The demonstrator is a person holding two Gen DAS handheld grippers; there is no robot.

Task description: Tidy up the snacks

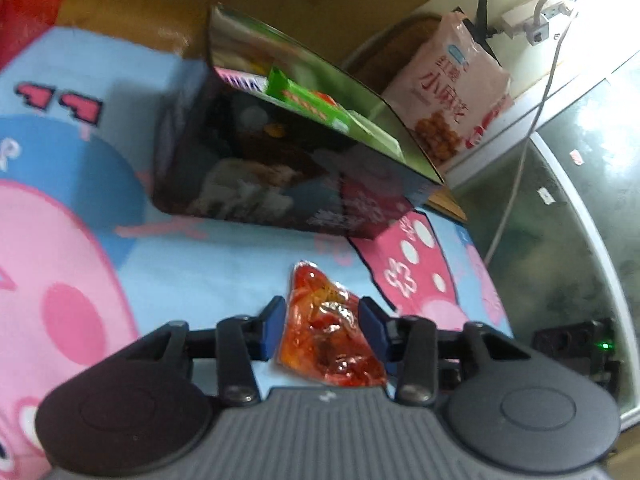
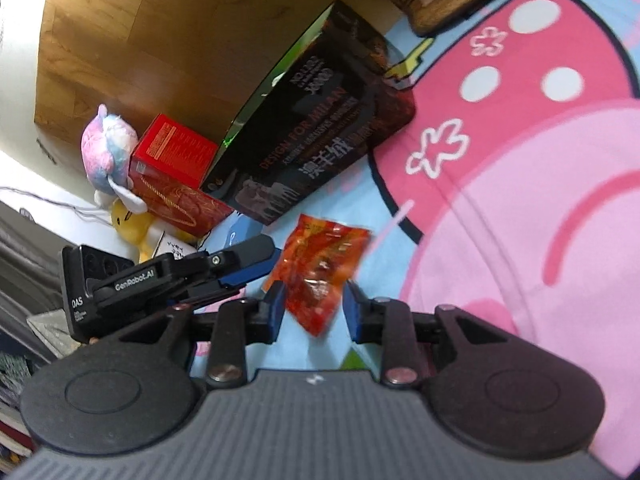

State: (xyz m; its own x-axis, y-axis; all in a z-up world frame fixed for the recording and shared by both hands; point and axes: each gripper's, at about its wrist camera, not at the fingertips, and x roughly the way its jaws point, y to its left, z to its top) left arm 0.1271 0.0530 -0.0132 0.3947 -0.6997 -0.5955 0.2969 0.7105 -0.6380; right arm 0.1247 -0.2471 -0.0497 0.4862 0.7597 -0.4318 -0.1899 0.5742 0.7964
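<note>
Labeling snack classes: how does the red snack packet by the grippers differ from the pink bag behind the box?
Colour: the red snack packet is glossy, translucent orange-red; the pink bag is opaque pale pink with printed characters and a snack photo.
Pose: the packet lies flat on the cartoon blanket; the bag stands upright behind the dark box.
Size: the bag looks clearly larger, though farther away.
Position: the packet sits between the left gripper fingers; the bag is untouched.
Both look sealed.

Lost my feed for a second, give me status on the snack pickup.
Left tool open, straddling red snack packet on the mat. Right tool open at the same packet. Dark box beyond, path unobstructed.
</note>
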